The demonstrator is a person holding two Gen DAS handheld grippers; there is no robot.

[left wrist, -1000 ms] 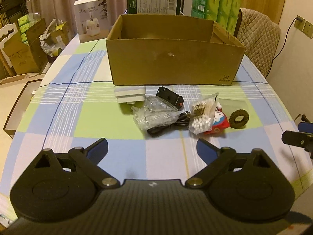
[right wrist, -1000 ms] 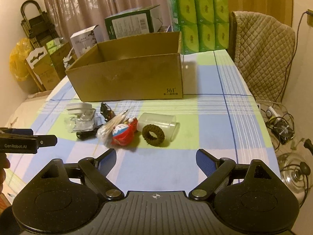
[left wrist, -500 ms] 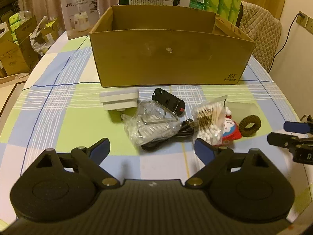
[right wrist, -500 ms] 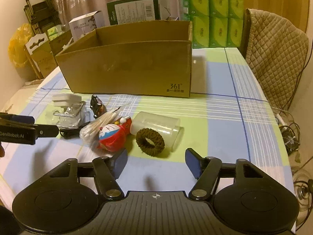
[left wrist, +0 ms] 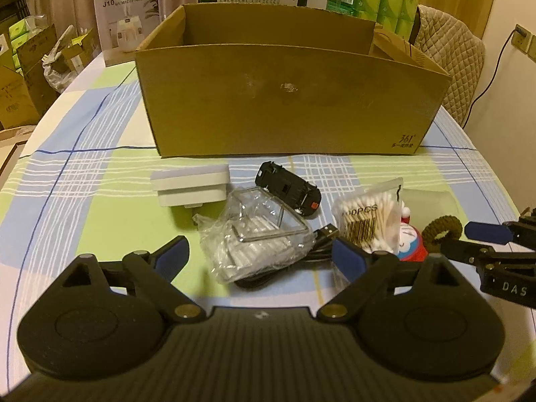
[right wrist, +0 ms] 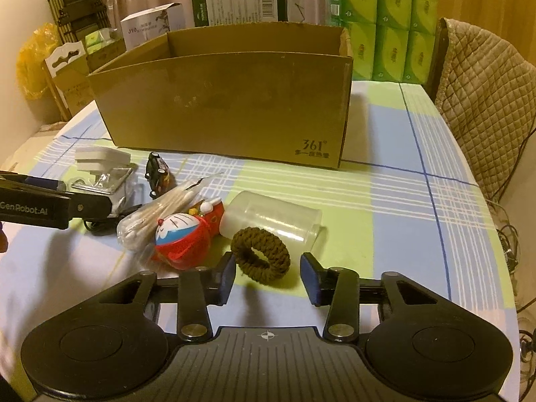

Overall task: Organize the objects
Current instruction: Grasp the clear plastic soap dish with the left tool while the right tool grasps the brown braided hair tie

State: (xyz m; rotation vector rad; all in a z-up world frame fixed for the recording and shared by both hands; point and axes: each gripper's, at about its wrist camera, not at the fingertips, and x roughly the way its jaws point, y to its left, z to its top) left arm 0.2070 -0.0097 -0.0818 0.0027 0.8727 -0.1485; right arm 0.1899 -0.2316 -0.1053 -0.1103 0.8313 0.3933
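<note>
An open cardboard box [left wrist: 288, 100] stands at the back of the table; it also shows in the right wrist view [right wrist: 227, 100]. In front lie a white adapter [left wrist: 192, 187], a black toy car [left wrist: 288, 192], a plastic bag with a clear case [left wrist: 261, 234], a black cable [left wrist: 315, 244], a bag of cotton swabs [left wrist: 368, 217], a red Doraemon toy [right wrist: 184, 238], a brown hair tie [right wrist: 261, 254] and a clear cup [right wrist: 274, 217]. My left gripper [left wrist: 261, 261] is open, just short of the plastic bag. My right gripper [right wrist: 268, 278] is open, with the hair tie between its fingertips.
The table has a checked cloth [right wrist: 402, 201]. Behind the cardboard box stand a white carton [left wrist: 127, 16], a dark green carton [right wrist: 241, 3] and stacked green tissue packs [right wrist: 395, 23]. A quilted chair [right wrist: 482, 100] is at the right. Cartons stand on the floor at the left [left wrist: 20, 80].
Both grippers have moved forward toward the objects. The right gripper's jaws have narrowed and now flank the hair tie. The left gripper stays wide open, close to the plastic bag.
</note>
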